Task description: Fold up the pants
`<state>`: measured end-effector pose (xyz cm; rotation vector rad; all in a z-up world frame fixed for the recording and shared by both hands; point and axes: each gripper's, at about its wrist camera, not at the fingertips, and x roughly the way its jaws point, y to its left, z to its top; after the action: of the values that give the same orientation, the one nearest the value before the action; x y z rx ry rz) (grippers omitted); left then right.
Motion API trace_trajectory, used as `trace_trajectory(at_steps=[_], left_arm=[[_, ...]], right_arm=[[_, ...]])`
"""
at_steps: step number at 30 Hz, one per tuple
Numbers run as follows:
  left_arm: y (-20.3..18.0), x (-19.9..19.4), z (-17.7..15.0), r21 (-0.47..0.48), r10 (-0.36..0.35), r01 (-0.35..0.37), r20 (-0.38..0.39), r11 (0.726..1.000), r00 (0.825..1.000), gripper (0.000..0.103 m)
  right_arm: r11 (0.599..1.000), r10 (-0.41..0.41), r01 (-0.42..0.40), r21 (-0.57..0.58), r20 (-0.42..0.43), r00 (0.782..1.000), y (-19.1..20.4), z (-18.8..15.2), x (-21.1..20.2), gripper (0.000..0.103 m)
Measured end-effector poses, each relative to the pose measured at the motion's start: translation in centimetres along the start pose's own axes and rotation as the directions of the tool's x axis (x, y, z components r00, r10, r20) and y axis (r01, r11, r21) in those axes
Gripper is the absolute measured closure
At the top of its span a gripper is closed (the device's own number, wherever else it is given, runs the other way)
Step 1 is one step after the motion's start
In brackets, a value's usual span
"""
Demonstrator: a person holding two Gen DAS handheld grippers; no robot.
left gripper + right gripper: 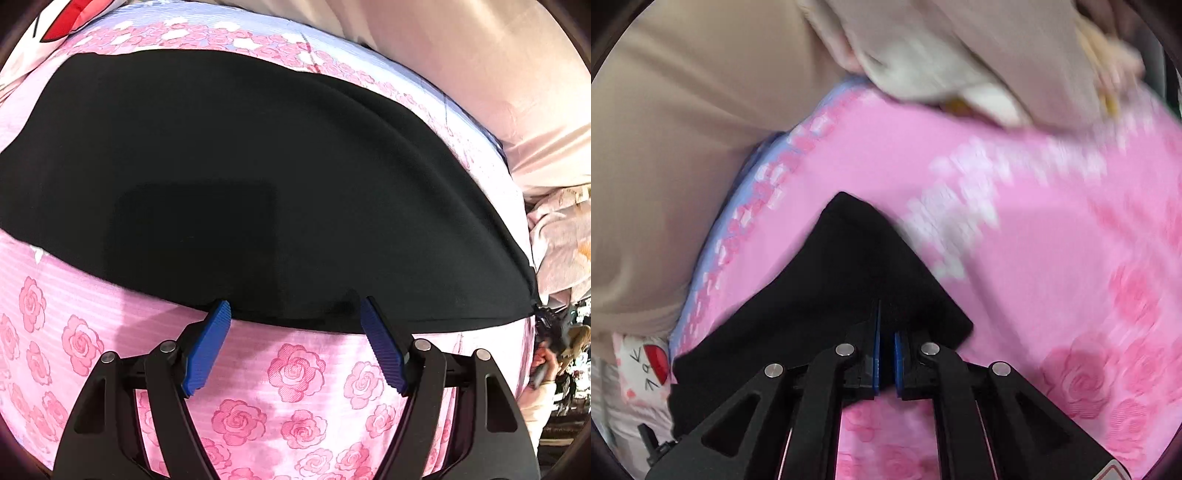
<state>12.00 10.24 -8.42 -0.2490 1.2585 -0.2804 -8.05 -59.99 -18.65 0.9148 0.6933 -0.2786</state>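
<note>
Left wrist view: your left gripper [295, 314] stands with its blue pads [207, 347] spread wide and nothing between them. The tips sit at the near edge of the black pants [258, 166], which lie flat and broad across the pink rose-print bedsheet [295, 373]. The cloth here is smooth, with a faint squarish patch (possibly a pocket; the fabric is too dark to confirm). Whether this spread is one layer or already doubled cannot be told. A beige quilt [480, 74] lies bunched beyond the sheet's far side.

Right wrist view: your right gripper [886, 354] is closed tight on a corner of the pants [831, 295], the pads nearly meeting with black cloth pinched between them. That corner peaks up to a point ahead of the fingers, clear of the bedsheet [1052, 240] beneath it, so it appears lifted rather than resting. The frame is motion-blurred toward its upper part, so the bedding there reads poorly.

Assessment: the fold is at an early or middle stage. One corner is secured; the opposite edge is not yet gripped. In my judgement you still have to take the near hem with the left tongs, carry both ends over, and flatten the result.
</note>
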Motion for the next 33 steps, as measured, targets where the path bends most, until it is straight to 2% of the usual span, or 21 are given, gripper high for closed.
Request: trace_trajectory(at_steps=[2, 4, 6, 7, 9, 11, 13, 15, 16, 17, 18, 20, 21, 22, 23, 24, 25, 26, 29, 33], left_arm=[[0.0, 0.1, 0.3, -0.013, -0.012, 0.012, -0.014, 1.000, 1.000, 0.032], [0.7, -0.6, 0.3, -0.038, -0.010, 0.010, -0.006, 0.999, 1.000, 0.032], [1.8, -1.6, 0.2, -0.062, 0.010, -0.009, 0.024, 0.998, 1.000, 0.032], [2.5, -2.1, 0.2, -0.086, 0.019, -0.016, 0.037, 0.996, 0.999, 0.032], [4.3, -3.1, 0.2, -0.140, 0.022, -0.013, 0.064, 0.990, 0.998, 0.032], [6.0, -3.9, 0.1, -0.183, 0.026, -0.010, 0.089, 0.983, 0.996, 0.032], [7.9, -4.4, 0.2, -0.231, 0.037, -0.010, 0.113, 0.973, 0.993, 0.031], [10.1, -4.7, 0.3, -0.291, 0.062, -0.022, 0.131, 0.956, 0.989, 0.030], [11.1, -4.9, 0.3, -0.315, 0.071, -0.024, 0.140, 0.949, 0.988, 0.030], [12.1, -5.0, 0.3, -0.344, 0.073, -0.018, 0.146, 0.939, 0.987, 0.030], [13.3, -5.2, 0.3, -0.380, 0.049, 0.017, 0.164, 0.925, 0.985, 0.030], [14.5, -5.3, 0.7, -0.391, 0.003, 0.072, 0.189, 0.918, 0.982, 0.034], [14.9, -5.3, 1.1, -0.375, -0.007, 0.078, 0.187, 0.924, 0.982, 0.041], [14.8, -5.2, 1.5, -0.358, -0.017, 0.081, 0.177, 0.930, 0.984, 0.062], [14.8, -5.1, 1.9, -0.339, -0.034, 0.085, 0.152, 0.937, 0.988, 0.070], [14.7, -5.2, 2.1, -0.338, -0.044, 0.094, 0.153, 0.936, 0.987, 0.070], [14.7, -5.5, 2.4, -0.320, -0.057, 0.106, 0.161, 0.941, 0.985, 0.075], [14.6, -5.7, 2.7, -0.302, -0.056, 0.104, 0.164, 0.948, 0.985, 0.084], [15.6, -6.3, 3.4, -0.272, -0.055, 0.101, 0.171, 0.957, 0.984, 0.094], [17.1, -8.0, 2.9, -0.259, -0.070, 0.123, 0.203, 0.958, 0.977, 0.094]], right_arm=[[0.999, -0.041, 0.043, -0.027, 0.065, 0.997, 1.3, -0.6, -1.7, 0.086], [0.984, -0.122, 0.136, -0.116, 0.124, 0.985, 3.5, -1.5, -3.5, 0.086], [0.940, -0.229, 0.271, -0.207, 0.204, 0.952, 5.9, -2.6, -5.3, 0.086], [0.918, -0.252, 0.306, -0.253, 0.227, 0.941, 7.7, -3.7, -5.9, 0.085], [0.898, -0.184, 0.246, -0.364, 0.197, 0.963, 10.5, -5.9, -6.8, 0.078], [0.863, -0.066, 0.119, -0.492, 0.123, 0.990, 15.4, -9.8, -5.6, 0.054], [0.800, 0.009, -0.002, -0.600, 0.009, 1.000, 20.0, -13.9, -3.2, 0.052], [0.706, 0.049, -0.123, -0.697, -0.126, 0.991, 25.7, -18.9, -0.2, 0.052], [0.641, 0.055, -0.177, -0.747, -0.185, 0.981, 28.5, -21.8, 1.3, 0.053], [0.594, 0.051, -0.196, -0.780, -0.206, 0.977, 30.2, -23.7, 2.1, 0.053], [0.535, 0.040, -0.212, -0.818, -0.226, 0.973, 32.3, -26.3, 3.2, 0.054], [0.473, 0.029, -0.248, -0.846, -0.266, 0.964, 34.9, -29.6, 4.6, 0.054], [0.461, 0.034, -0.275, -0.844, -0.293, 0.955, 36.0, -30.9, 5.2, 0.054], [0.459, 0.036, -0.291, -0.840, -0.310, 0.950, 36.4, -31.5, 5.5, 0.053], [0.459, 0.039, -0.312, -0.832, -0.332, 0.942, 37.3, -32.4, 5.8, 0.053], [0.459, 0.043, -0.320, -0.828, -0.339, 0.940, 38.0, -33.1, 5.8, 0.054], [0.460, 0.046, -0.322, -0.827, -0.340, 0.939, 38.3, -33.5, 6.0, 0.053], [0.464, 0.048, -0.325, -0.824, -0.343, 0.938, 38.6, -33.9, 6.0, 0.053], [0.501, 0.029, -0.304, -0.811, -0.335, 0.942, 38.6, -33.7, 6.3, 0.053], [0.575, 0.044, -0.280, -0.769, -0.313, 0.949, 37.3, -32.0, 5.5, 0.053]])
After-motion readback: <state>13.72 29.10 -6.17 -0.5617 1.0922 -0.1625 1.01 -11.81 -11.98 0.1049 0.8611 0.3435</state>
